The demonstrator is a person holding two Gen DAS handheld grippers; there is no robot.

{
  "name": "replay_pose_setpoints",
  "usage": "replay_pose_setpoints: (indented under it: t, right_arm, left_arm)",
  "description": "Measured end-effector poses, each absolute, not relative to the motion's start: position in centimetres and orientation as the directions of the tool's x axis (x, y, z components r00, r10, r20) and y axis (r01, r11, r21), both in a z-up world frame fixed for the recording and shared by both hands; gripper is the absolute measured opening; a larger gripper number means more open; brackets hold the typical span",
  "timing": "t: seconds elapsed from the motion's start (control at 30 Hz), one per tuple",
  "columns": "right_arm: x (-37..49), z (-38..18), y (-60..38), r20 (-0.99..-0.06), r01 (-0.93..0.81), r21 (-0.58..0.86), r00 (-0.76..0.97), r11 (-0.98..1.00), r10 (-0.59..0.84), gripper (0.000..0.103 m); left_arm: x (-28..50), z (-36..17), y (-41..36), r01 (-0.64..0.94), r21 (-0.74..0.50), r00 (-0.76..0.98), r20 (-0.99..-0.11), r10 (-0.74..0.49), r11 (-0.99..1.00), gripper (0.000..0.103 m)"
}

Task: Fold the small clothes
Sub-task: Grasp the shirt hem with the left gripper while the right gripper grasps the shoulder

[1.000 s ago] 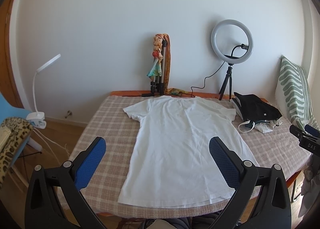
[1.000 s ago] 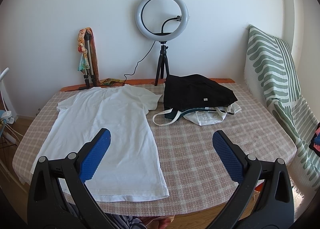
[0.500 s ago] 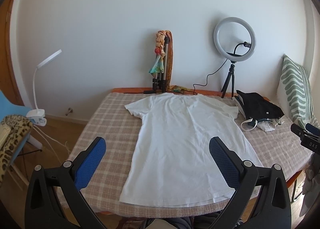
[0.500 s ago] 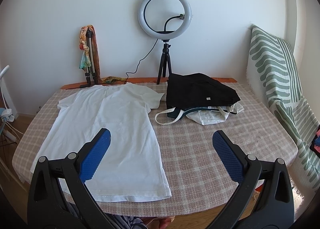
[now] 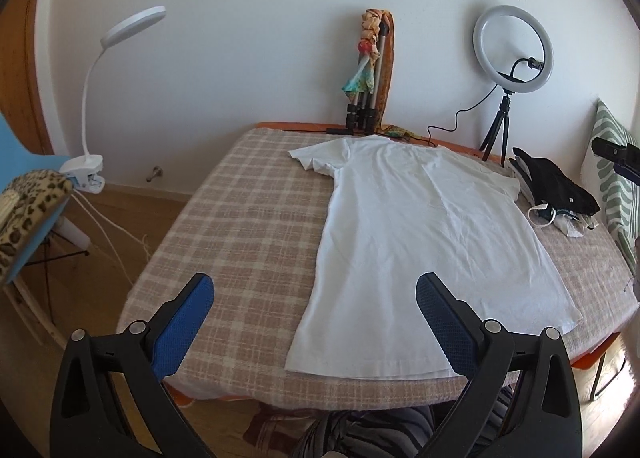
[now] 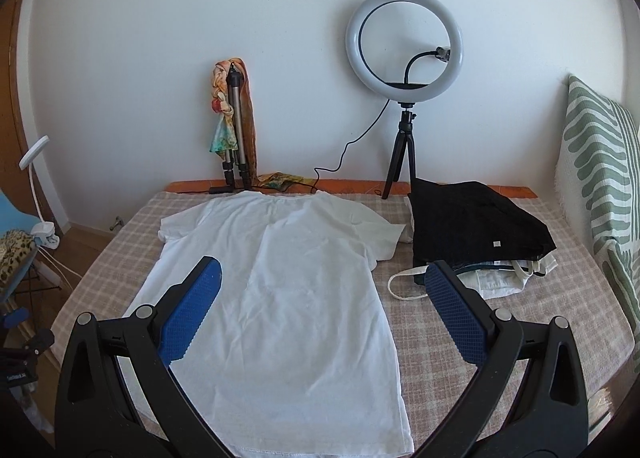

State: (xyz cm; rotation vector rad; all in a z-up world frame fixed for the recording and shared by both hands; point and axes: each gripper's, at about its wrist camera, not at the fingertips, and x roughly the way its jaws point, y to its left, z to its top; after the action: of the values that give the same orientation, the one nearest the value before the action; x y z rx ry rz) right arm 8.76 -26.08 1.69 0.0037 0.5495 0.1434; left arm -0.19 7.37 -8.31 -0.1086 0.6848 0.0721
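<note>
A white T-shirt (image 5: 412, 242) lies flat on the checked table (image 5: 248, 226), collar toward the wall, hem at the near edge. It also shows in the right wrist view (image 6: 280, 298). My left gripper (image 5: 316, 322) is open and empty, above the shirt's near left hem corner. My right gripper (image 6: 324, 310) is open and empty, above the shirt's right side, over the checked table (image 6: 520, 322).
A pile of folded clothes with a black garment on top (image 6: 472, 226) sits at the back right (image 5: 556, 186). A ring light on a tripod (image 6: 404, 54), a scarf-wrapped tripod (image 6: 232, 126) and a cable stand along the wall. A clip lamp (image 5: 92, 98) and chair (image 5: 28, 210) are left; a striped cushion (image 6: 600, 178) is right.
Both grippers have shifted left and closer to the table; the shirt now sits further right in the left view and more central in the right view. Both stay open.
</note>
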Motion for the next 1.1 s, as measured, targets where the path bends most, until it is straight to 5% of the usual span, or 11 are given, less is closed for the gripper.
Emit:
replay_pose_setpoints:
  t: [0.33, 0.87, 1.0, 1.1]
  right_arm:
    - [18.4, -0.2, -17.4, -0.596, -0.32, 0.117, 0.734, 0.94, 0.324, 0.103]
    - [32.2, -5.1, 0.0, -0.736, -0.524, 0.188, 0.485, 0.831, 0.472, 0.091]
    - [34.9, -8.3, 3.6, -0.79, -0.543, 0.168, 0.425, 0.823, 0.442, 0.086]
    - [36.7, -10.8, 5.7, -0.826, -0.541, 0.167, 0.38, 0.824, 0.417, 0.081]
  left_arm:
    - [1.3, -15.4, 9.4, -0.082, -0.191, 0.667, -0.74, -0.089, 0.978, 0.061]
    - [2.2, -17.9, 10.4, -0.038, -0.271, 0.67, -0.721, -0.177, 0.962, 0.059]
    - [2.5, -18.1, 10.7, -0.032, -0.296, 0.682, -0.705, -0.196, 0.955, 0.04]
    - [2.8, -18.4, 11.3, -0.011, -0.378, 0.678, -0.683, -0.271, 0.926, 0.016]
